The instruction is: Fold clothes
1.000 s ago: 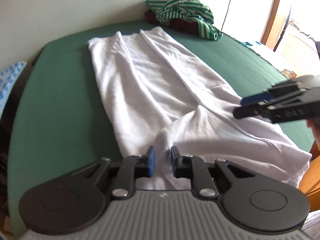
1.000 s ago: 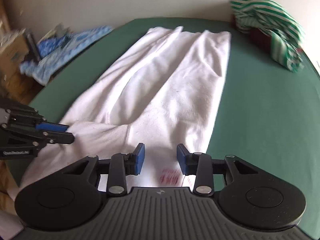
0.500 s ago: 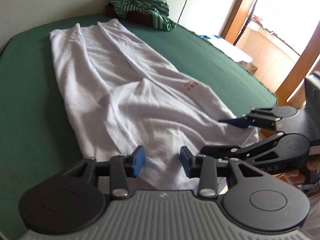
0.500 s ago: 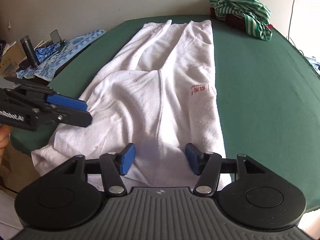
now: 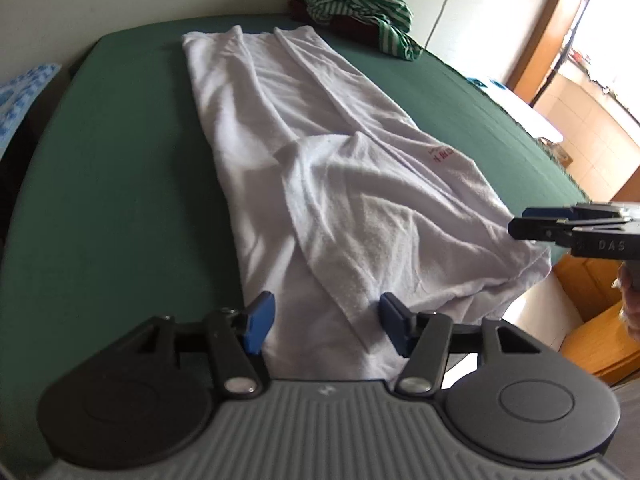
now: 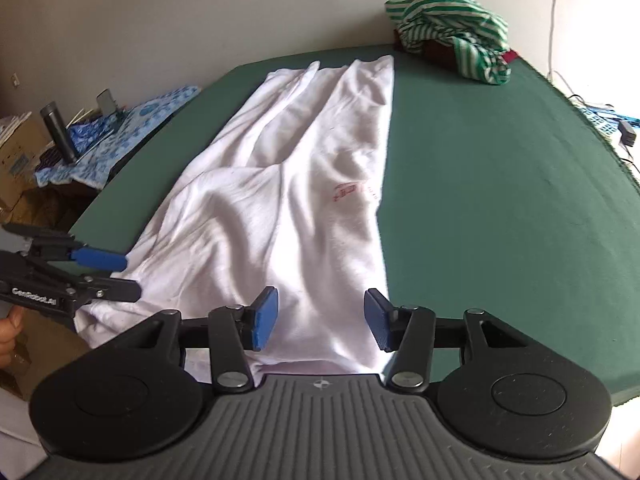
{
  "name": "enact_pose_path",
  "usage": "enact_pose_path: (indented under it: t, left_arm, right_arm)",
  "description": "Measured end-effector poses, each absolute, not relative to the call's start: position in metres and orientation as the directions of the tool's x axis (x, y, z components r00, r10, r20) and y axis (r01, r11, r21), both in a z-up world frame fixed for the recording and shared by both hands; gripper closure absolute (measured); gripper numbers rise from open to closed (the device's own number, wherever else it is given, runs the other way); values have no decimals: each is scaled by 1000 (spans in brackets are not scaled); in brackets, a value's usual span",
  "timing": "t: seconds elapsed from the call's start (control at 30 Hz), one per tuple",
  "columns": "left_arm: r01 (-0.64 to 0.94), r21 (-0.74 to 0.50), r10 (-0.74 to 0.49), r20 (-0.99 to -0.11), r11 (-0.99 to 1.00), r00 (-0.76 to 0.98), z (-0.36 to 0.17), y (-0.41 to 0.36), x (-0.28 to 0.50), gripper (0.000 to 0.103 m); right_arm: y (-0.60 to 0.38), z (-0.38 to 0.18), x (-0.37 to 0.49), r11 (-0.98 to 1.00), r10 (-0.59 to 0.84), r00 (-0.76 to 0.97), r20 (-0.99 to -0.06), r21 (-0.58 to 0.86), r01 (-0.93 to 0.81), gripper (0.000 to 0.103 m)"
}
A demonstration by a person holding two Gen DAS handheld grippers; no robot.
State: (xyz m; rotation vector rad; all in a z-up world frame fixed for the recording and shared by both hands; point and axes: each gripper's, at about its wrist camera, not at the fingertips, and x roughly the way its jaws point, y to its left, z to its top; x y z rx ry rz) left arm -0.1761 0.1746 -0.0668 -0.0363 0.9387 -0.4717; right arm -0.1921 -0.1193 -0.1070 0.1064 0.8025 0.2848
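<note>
White terry cloth, a long garment or towel [image 5: 320, 184], is lying lengthwise on the green desk [image 5: 120, 184], with its near end reaching the desk edge closest to the person. A red printed mark [image 6: 352, 192] is showing on the cloth near the right side. The near portion is lying doubled over itself, forming a rumpled flap, which suggests that the lengthwise fold is already in place and that the near end is being prepared for the next fold.

The left tongs [image 5: 322, 326] are hovering over the near left part of the cloth. Their jaws are opening, the cloth is showing in the gap beyond them, and the pads are not pressing on it. The right tongs [image 6: 322, 318] are hovering over the near right part. Their jaws are closing, but they are gripping nothing yet. Both tools are pointing downward toward the near hem, 1 at each side, probably so that the 2 corners can be lifted evenly.

A green-and-white striped garment [image 6: 452, 36] is sitting bunched at the far corner of the desk, well apart from the work area, probably awaiting its turn.
</note>
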Motion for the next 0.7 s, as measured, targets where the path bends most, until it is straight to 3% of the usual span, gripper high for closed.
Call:
enact_pose_path:
  t: [0.17,0.33,0.47,0.5,0.53,0.57,0.7]
  left_arm:
    - [249,-238,-337,-780,939,527,-66,176,-178,42]
    - [120,-289,-309,-801,950,513,-72,182,-187,40]
    - [169,-133,-209,-770,977,603,-44,171,-204,47]
    - [168,-120,-199,-760,979,619,-36,172,-205,48]
    - [166,-106,-188,-750,980,634,-29,173,-206,50]
    - [160,-92,-175,-746,983,643,-25,174,-205,50]
    - [128,-142,-191,-777,981,600,-35,182,-198,46]
  right_arm:
    - [-140,-121,-189,941,324,629,-707,310,-136,51]
    - [-138,-125,-196,935,355,627,-694,277,-223,51]
    - [-148,-126,-197,921,389,622,-679,277,-273,51]
    - [-153,-126,-195,917,399,621,-675,294,-269,58]
    - [-157,-126,-192,912,409,618,-671,315,-262,72]
    - [-160,-126,-189,907,419,614,-669,335,-255,77]
    - [-168,-129,-184,881,465,590,-660,413,-233,69]
